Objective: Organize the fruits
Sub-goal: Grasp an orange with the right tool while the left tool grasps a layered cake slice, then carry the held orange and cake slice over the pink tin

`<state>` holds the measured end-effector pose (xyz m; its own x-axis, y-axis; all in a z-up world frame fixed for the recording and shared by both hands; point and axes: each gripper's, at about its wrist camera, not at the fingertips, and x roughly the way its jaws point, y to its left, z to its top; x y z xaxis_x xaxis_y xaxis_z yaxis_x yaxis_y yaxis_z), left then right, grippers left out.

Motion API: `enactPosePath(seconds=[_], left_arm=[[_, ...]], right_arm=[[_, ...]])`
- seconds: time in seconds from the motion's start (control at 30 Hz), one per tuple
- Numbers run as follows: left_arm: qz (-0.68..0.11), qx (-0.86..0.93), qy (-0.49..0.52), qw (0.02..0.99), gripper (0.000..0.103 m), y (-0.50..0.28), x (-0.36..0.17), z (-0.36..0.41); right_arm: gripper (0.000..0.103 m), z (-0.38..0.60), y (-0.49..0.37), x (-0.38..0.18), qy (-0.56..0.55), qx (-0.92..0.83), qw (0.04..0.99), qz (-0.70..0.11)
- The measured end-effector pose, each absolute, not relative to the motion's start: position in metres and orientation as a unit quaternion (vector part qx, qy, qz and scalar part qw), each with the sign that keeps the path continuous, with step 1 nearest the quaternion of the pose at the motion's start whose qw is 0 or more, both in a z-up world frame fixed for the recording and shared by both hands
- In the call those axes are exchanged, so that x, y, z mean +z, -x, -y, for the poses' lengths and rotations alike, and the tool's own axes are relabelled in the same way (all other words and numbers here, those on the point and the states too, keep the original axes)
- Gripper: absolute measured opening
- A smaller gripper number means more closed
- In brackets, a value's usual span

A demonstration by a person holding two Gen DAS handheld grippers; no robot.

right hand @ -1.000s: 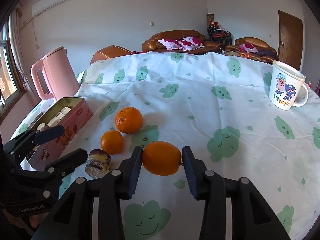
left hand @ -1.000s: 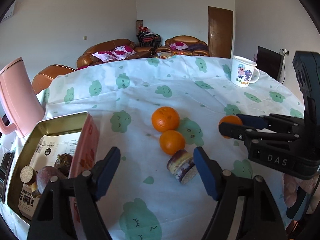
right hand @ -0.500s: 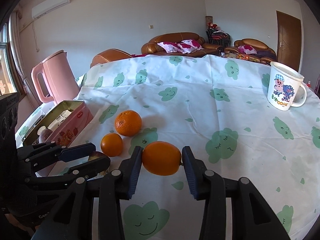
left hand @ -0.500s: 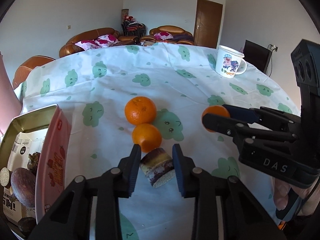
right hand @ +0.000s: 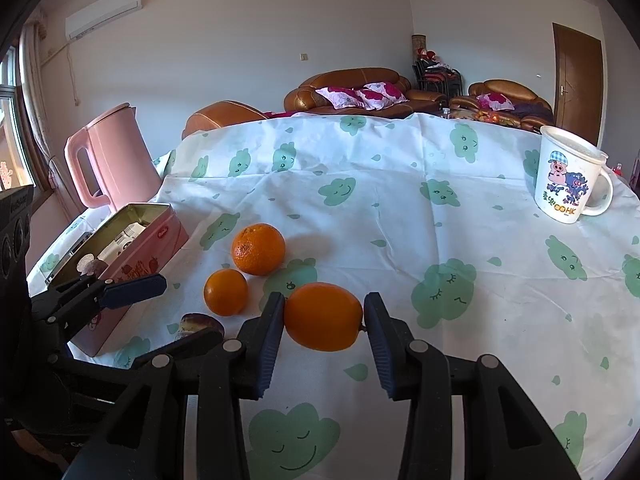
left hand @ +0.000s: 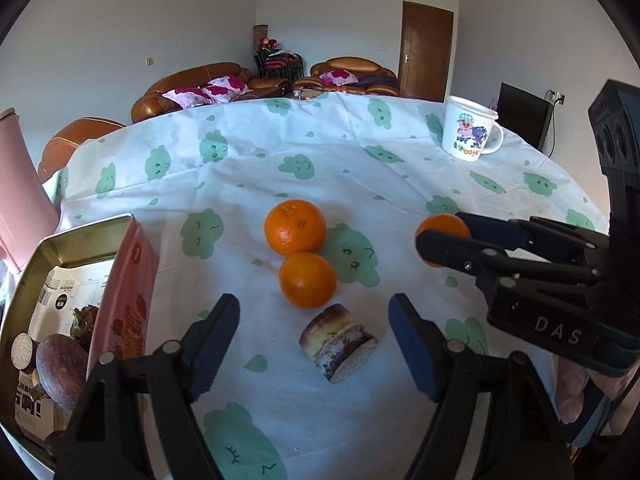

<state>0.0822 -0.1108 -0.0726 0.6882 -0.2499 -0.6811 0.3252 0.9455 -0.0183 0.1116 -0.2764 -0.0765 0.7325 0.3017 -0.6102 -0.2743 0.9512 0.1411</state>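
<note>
Open tablecloth (right hand: 400, 216) stretches clear toward the mug (right hand: 568, 178). The pink tin (left hand: 120, 292) and kettle (right hand: 114, 156) wall off the left side.

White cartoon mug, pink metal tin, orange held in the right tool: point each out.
White cartoon mug (right hand: 566, 178): right wrist view, printed side.
Pink metal tin (right hand: 154, 246): right wrist view, long outer wall.
Held orange (right hand: 323, 317): right wrist view, front skin between the pads.

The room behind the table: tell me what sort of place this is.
Most likely a home living room: brown leather sofas with floral cushions, a wall air conditioner, and a table under a cartoon-print cloth bearing a pink kettle.
</note>
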Motion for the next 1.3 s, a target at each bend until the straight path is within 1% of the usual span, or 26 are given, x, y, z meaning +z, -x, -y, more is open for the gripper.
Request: enactPosePath(seconds=[0.1, 0.13, 0.17, 0.2, 0.23, 0.53, 0.93, 1.3], left_arm=[[-0.386, -0.162, -0.061, 0.906, 0.078, -0.087, -0.079, 0.116], [-0.397, -0.162, -0.06, 0.901, 0.073, -0.091, -0.083, 0.116], [-0.409, -0.164, -0.058, 0.896, 0.058, -0.095, -0.086, 0.116], [-0.423, -0.165, -0.054, 0.889, 0.052, -0.098, -0.09, 0.116], [-0.43, -0.166, -0.05, 0.886, 0.043, -0.1, -0.092, 0.115], [-0.415, -0.162, -0.041, 0.894, 0.043, -0.093, -0.088, 0.111], [-0.346, -0.14, -0.011, 0.928, 0.043, -0.078, -0.068, 0.093], [-0.309, -0.12, -0.01, 0.943, 0.043, -0.068, -0.06, 0.089]], right_arm=[[0.043, 0.277, -0.111, -0.077, -0.021, 0.155, 0.93, -0.332], [0.043, 0.277, -0.111, -0.077, -0.021, 0.155, 0.93, -0.332], [0.043, 0.277, -0.111, -0.077, -0.022, 0.156, 0.93, -0.332], [0.043, 0.277, -0.111, -0.077, -0.022, 0.156, 0.93, -0.333], [0.043, 0.277, -0.111, -0.077, -0.023, 0.157, 0.93, -0.333], [0.043, 0.278, -0.108, -0.074, -0.027, 0.162, 0.932, -0.322], [0.043, 0.277, -0.095, -0.065, -0.025, 0.201, 0.938, -0.281], [0.043, 0.276, -0.085, -0.06, -0.02, 0.219, 0.942, -0.252]])
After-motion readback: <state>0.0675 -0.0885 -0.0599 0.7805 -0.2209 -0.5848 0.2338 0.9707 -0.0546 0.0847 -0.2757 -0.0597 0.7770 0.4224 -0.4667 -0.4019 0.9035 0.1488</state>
